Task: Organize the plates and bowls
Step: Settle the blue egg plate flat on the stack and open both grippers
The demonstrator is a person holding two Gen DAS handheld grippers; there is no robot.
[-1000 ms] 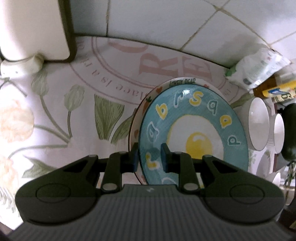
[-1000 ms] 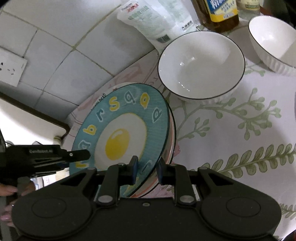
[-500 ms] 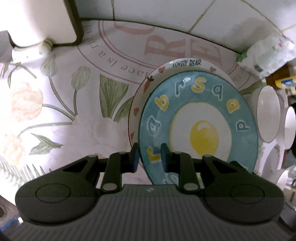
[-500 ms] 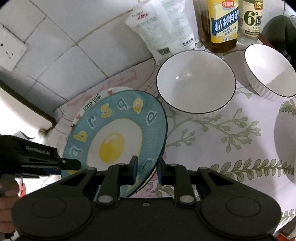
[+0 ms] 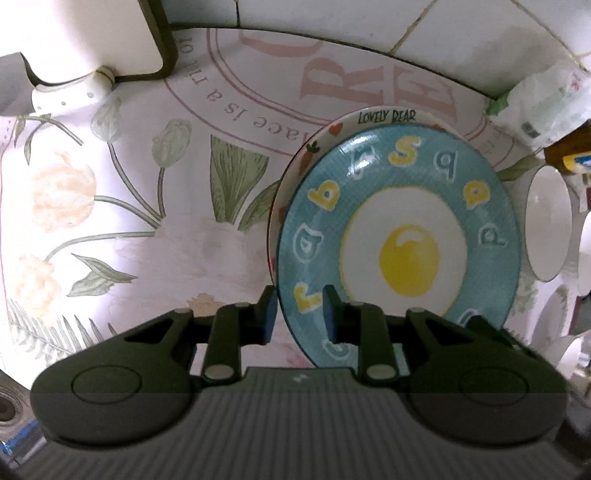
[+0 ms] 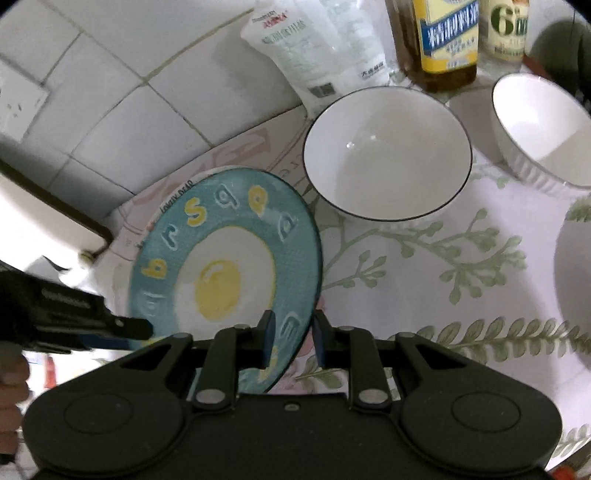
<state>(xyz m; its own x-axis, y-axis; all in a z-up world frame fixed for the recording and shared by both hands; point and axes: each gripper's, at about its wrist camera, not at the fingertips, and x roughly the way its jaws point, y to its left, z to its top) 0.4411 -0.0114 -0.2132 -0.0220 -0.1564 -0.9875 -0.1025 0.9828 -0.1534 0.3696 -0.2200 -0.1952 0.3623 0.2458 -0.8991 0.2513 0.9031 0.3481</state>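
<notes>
Overhead, the worktop (image 5: 129,221) wears a pale cloth printed with tulips, green sprigs and a ring of pink lettering, and it runs back to a wall of white tiles (image 6: 122,92) with a socket at the far left. A cream appliance with a dark edge (image 5: 92,33) stands at the far left corner. Along the far right sit a clear plastic bag (image 6: 317,48), a yellow-labelled oil bottle (image 6: 443,40) and a second bottle (image 6: 508,29). Two white bowls stand to the right of the plates: a large bowl (image 6: 388,155) just beside them and a ribbed bowl (image 6: 543,133) farther right. The blue egg plate (image 5: 399,240) is held tilted above a white plate marked LOVELY BEAR (image 5: 388,118), which lies flat on the cloth and is largely covered by it. The left claw (image 5: 299,317) is clamped on the blue plate's left rim, and the right claw (image 6: 290,338) is clamped on its near right rim. A hand (image 6: 11,398) shows at the left edge.
</notes>
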